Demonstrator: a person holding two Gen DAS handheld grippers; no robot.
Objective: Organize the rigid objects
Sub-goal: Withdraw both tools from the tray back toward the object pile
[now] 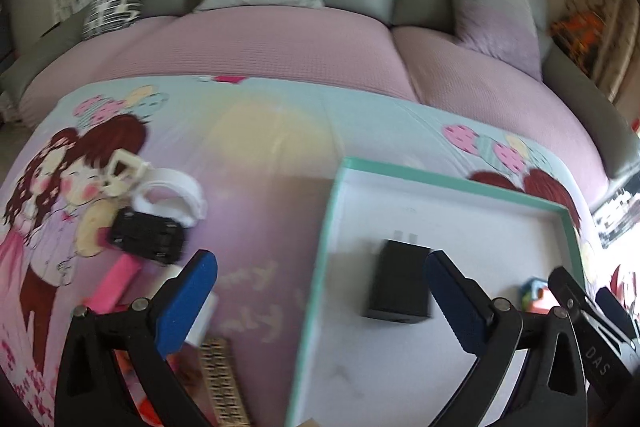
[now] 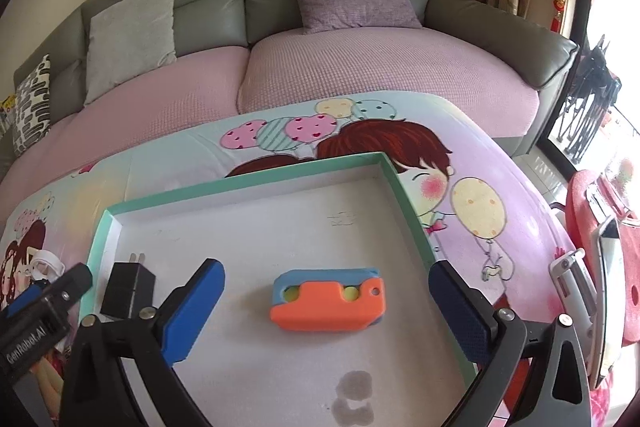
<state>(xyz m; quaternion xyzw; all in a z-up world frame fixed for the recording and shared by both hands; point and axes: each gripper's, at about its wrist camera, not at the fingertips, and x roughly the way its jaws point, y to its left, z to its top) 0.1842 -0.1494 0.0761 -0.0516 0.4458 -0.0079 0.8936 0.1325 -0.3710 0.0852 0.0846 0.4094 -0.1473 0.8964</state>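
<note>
Two items are lying inside the shallow white tray with a mint-green rim (image 2: 394, 183): a black rectangular plug-in charger with two metal prongs (image 1: 400, 281) near the tray's left side, and an orange-and-blue plastic block toy with round holes (image 2: 328, 301) near its middle, the two well apart. Tray is resting on a cartoon-printed cloth with balloons and children (image 2: 472, 163), in front of a grey sofa with a pink quilted seat cover (image 2: 340, 67).

Left gripper (image 1: 320, 267) is hovering over the tray's left rim, blue-padded fingers (image 1: 188, 301) spread wide, nothing between them. Right gripper (image 2: 326, 277) is hanging above the block toy, fingers likewise spread, not touching it.

Outside the tray, at left, are sitting a black toy car (image 1: 146, 233), a white tape ring (image 1: 170, 197), a pink bar (image 1: 116, 281) and a beige perforated strip (image 1: 222, 379); view is blurred there.
</note>
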